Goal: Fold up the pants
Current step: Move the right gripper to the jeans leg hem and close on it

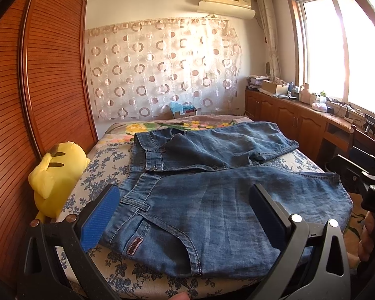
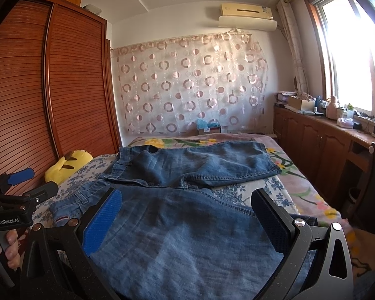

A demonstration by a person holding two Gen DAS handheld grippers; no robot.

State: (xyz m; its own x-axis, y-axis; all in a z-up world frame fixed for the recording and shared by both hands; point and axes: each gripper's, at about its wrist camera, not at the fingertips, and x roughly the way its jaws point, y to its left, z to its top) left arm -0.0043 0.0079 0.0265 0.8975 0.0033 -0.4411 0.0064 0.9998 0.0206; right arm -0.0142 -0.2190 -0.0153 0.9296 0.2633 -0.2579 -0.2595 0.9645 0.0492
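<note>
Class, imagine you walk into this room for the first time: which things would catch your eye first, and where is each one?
The blue denim pants dominate, spread across the bed with both legs pointing toward the window side. A bright yellow plush toy sits at the bed's left edge against the wooden wardrobe. In the foreground, the left tongs and right tongs hang open above the near leg, holding nothing.

Left gripper point(image 1: 185, 212): matte black angular frame, triangular cut-outs, silver round screws at pivots, blue ribbed pad on 9 o'clock finger point(image 1: 100, 218), dark pad on 3 o'clock finger. Right gripper point(image 2: 187, 215): same build; white "GenRobot.AI" lettering on left unit's body, grey-black handle.
</note>
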